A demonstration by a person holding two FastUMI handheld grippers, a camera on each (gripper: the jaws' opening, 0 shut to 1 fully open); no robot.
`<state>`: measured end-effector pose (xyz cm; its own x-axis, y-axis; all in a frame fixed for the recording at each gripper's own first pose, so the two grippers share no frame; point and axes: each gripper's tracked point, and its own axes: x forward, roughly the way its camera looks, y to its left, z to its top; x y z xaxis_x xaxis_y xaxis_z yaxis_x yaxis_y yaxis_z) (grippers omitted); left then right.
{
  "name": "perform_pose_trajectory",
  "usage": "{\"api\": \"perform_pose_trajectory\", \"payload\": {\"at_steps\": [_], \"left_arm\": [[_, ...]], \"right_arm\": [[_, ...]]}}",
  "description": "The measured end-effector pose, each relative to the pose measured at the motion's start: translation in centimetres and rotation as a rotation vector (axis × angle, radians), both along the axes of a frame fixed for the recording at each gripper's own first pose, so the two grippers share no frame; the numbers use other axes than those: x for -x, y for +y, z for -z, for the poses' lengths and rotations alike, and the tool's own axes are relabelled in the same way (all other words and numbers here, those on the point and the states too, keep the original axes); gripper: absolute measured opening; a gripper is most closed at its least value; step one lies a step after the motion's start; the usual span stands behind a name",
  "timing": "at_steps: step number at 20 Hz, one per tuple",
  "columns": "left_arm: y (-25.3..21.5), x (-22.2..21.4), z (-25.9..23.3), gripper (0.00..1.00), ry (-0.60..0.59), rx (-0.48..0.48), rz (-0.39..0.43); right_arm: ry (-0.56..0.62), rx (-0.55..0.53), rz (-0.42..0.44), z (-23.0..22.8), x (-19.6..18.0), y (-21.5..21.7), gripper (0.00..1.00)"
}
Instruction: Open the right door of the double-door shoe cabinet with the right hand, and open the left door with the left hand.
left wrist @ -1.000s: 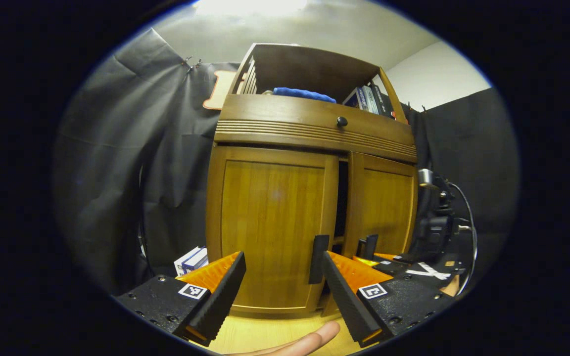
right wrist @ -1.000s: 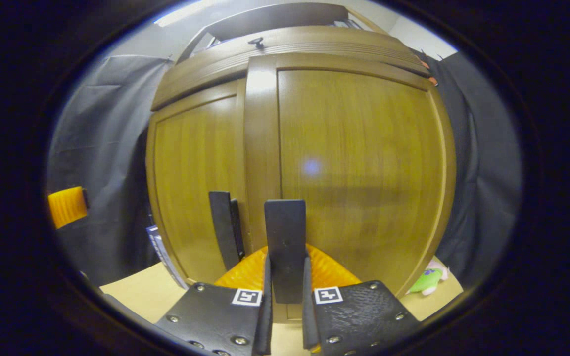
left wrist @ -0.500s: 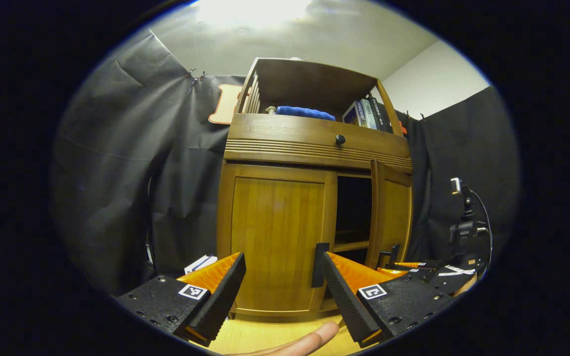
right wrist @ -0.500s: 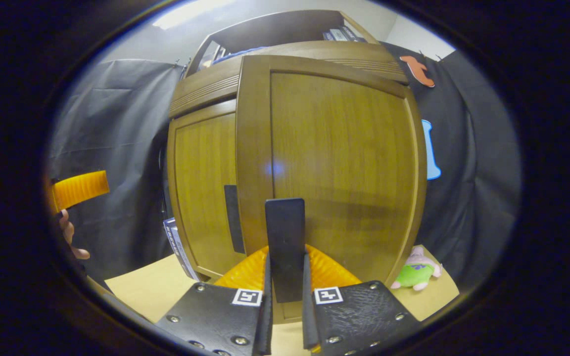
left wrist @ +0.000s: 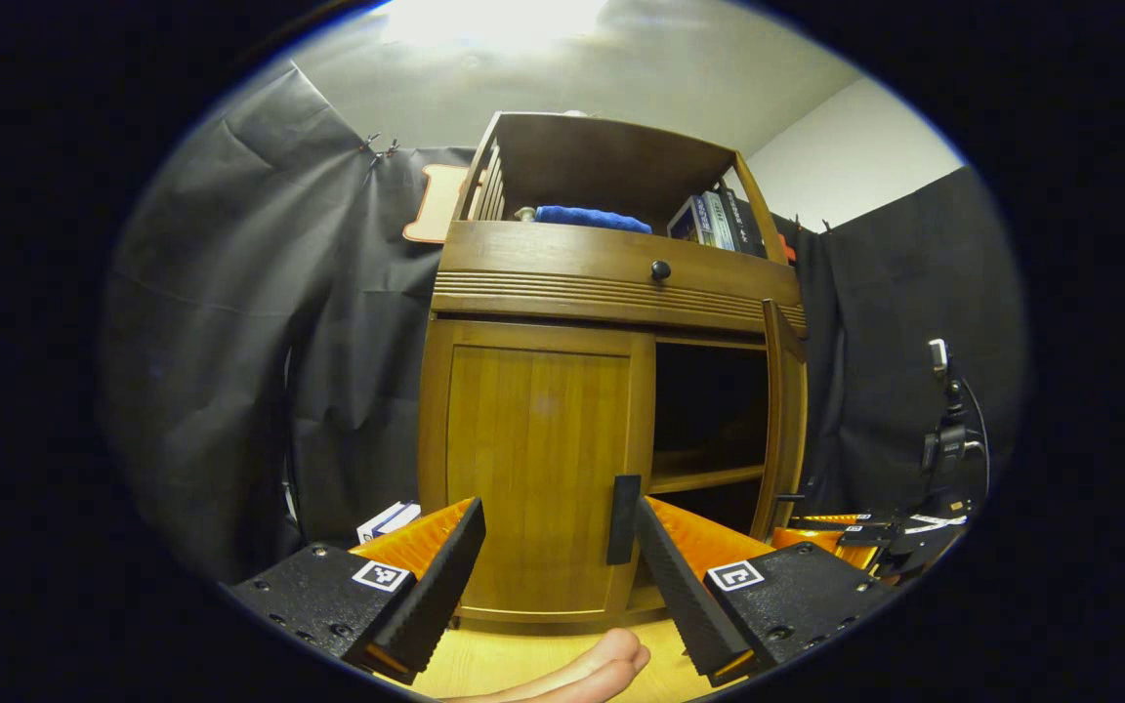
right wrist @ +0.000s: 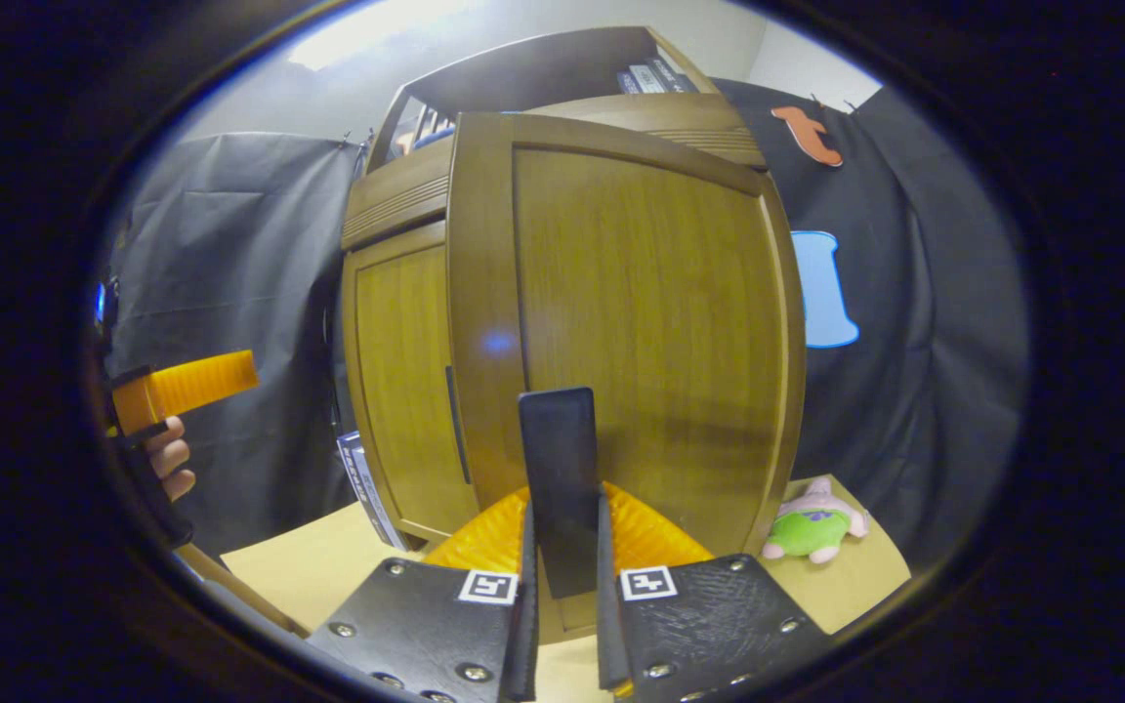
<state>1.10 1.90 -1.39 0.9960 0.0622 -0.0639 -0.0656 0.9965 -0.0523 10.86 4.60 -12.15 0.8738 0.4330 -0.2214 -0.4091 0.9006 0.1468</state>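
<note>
Two doors on this shoe cabinet [left wrist: 611, 273] and they're in different states. Going left to right in the left gripper view: your left gripper [left wrist: 558, 576] hangs with its jaws spread wide, nothing between them, and the left door [left wrist: 538, 469] sits shut straight ahead of it. That door's dark handle [left wrist: 624, 518] is just beyond your gripper's right-hand finger, close but I can't tell if they touch. A fingertip of your hand [left wrist: 592, 672] pokes in below the fingers. Further right the cabinet's inside is dark with a shelf [left wrist: 704, 478] showing, then the right door [left wrist: 785, 410] swung out edge-on, and your other gripper low at the far right.

In the right gripper view, the left door is off to the left and closed. Dead ahead of your right gripper [right wrist: 562, 586] is the right door [right wrist: 641, 322], and both fingers are clamped on its handle [right wrist: 560, 478]. A green plush toy [right wrist: 812, 535] lies on the floor to the right
</note>
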Motion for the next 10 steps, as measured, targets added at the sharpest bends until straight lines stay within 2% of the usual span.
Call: {"api": "perform_pose_trajectory", "payload": {"at_steps": [2,3,4,6,7,10], "left_arm": [[-0.1,-0.2,0.3,0.92,0.010,-0.006,-0.001],[-0.1,-0.2,0.5,0.95,0.017,-0.010,-0.003],[-0.1,-0.3,0.7,0.92,0.021,-0.011,-0.004],[-0.4,-0.5,0.8,0.92,0.024,-0.017,-0.003],[-0.5,-0.7,0.9,0.92,0.028,-0.017,0.001],[-1.0,-0.8,1.6,0.92,0.049,-0.020,0.013]], "right_arm": [[0.005,-0.014,0.006,0.0,0.3,-0.7,0.24],[0.007,-0.017,0.009,0.1,0.5,-1.1,0.24],[0.004,-0.012,0.008,0.0,0.7,-1.4,0.24],[0.007,-0.013,0.011,-0.1,1.0,-1.9,0.28],[0.008,-0.014,0.014,-0.1,1.2,-2.2,0.24],[0.015,-0.026,0.031,0.2,2.1,-3.1,0.24]]}}
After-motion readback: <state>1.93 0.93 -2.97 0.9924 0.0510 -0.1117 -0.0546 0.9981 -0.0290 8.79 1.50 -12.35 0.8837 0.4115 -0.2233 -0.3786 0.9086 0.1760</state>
